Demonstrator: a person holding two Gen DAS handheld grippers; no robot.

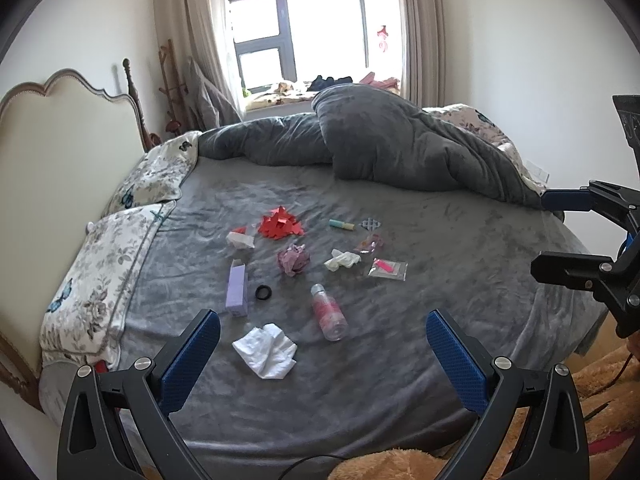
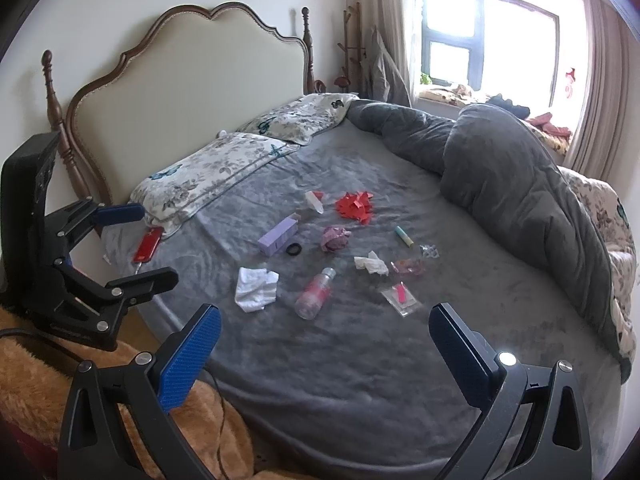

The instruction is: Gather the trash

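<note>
left gripper [image 1: 323,342]: jaws wide apart, empty, above the near edge of the grey-sheeted bed [image 1: 400,360] | right gripper [image 2: 325,336]: likewise spread, holding nothing | trash: crumpled white tissue [image 1: 266,351] nearest, just beside the clear pink-labelled plastic bottle [image 1: 330,313] | lilac cardboard box [image 1: 237,288], black hair ring [image 1: 263,292], red paper scraps [image 1: 281,225] lie farther in.

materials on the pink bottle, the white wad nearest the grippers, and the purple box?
Pink bottle: looks like clear glossy plastic, see-through at the base, with a pink label.
White wad: probably tissue or paper towel, matte, soft irregular creases.
Purple box: likely thin cardboard, matte lilac, crisp edges with an open end flap.
</note>
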